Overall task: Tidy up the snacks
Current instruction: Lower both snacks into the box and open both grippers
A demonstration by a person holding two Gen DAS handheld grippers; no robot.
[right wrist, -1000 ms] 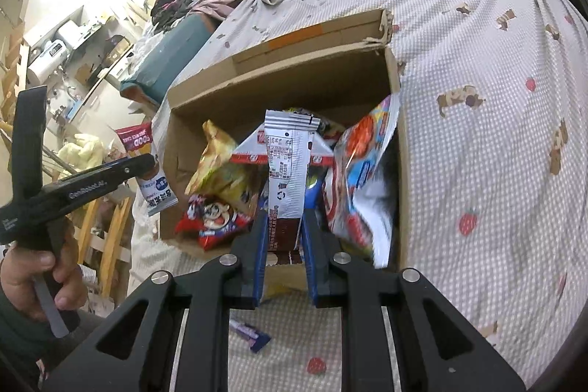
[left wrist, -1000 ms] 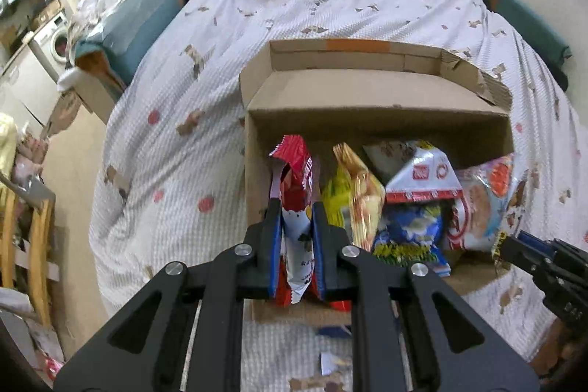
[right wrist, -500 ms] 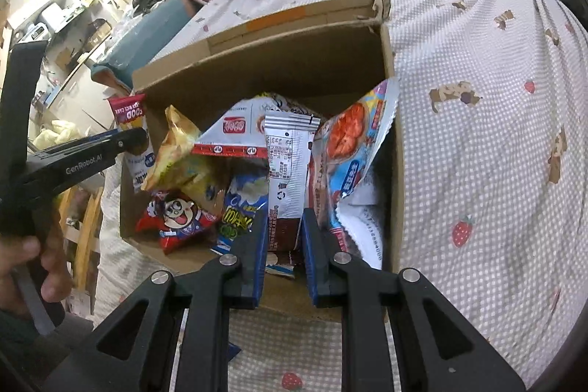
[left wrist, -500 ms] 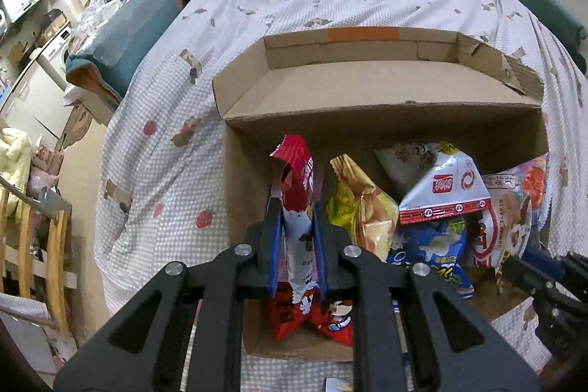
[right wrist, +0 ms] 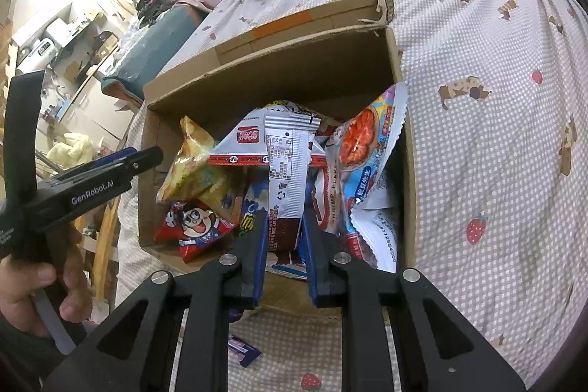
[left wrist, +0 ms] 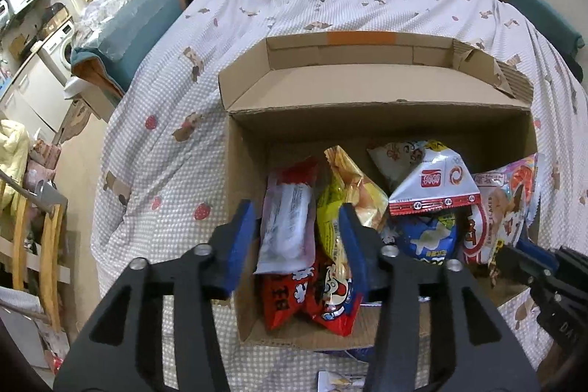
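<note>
An open cardboard box (left wrist: 378, 120) on the bed holds several snack packets. In the left wrist view my left gripper (left wrist: 297, 219) is open over the box's left end. The red and white packet (left wrist: 286, 223) lies free between its fingers, leaning on a yellow chip bag (left wrist: 349, 193). In the right wrist view my right gripper (right wrist: 284, 230) is shut on a white and brown snack packet (right wrist: 288, 171), held upright over the box (right wrist: 294, 68) near a shrimp flakes bag (right wrist: 364, 164). The left gripper (right wrist: 147, 157) shows at the left there.
The box sits on a checked bedspread (left wrist: 165, 153) with strawberry and dog prints. A small blue wrapper (right wrist: 244, 351) lies on the bed before the box. A wooden chair (left wrist: 33, 245) and cluttered floor are off the bed's left edge. Clothes pile at the bed's head.
My left gripper has opened and let go of the red and white packet, which now rests in the box. Both grippers moved closer over the box. The right gripper still holds its packet.
</note>
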